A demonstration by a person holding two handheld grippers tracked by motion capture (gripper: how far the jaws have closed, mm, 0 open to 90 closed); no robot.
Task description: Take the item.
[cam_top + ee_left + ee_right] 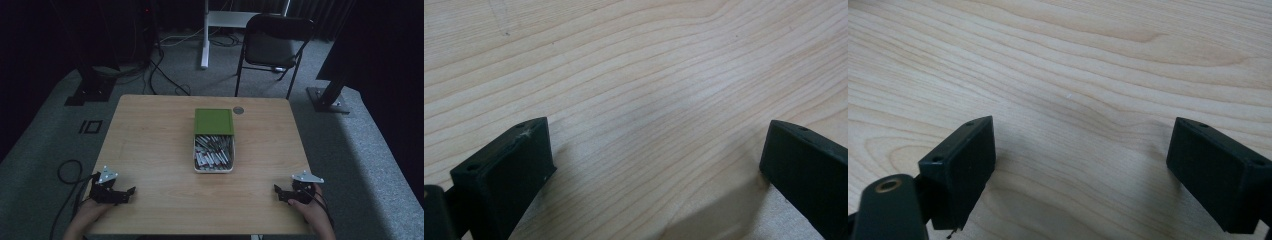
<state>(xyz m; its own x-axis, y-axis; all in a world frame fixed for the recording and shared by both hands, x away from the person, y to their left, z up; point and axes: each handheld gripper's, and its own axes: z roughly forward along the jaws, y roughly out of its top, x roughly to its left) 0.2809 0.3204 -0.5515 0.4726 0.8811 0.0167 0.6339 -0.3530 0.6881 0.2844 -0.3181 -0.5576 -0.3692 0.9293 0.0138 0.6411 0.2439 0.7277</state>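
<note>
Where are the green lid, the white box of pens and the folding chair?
green lid (214,121), high view, middle of its top.
white box of pens (213,170), high view, near rim.
folding chair (270,49), high view, seat.

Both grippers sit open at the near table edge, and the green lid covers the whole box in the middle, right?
Not quite. In the high view the green lid covers only the far part of the box; the near part is open, showing its contents. The rest holds: the left gripper and right gripper sit open at the near edge of the table.
</note>
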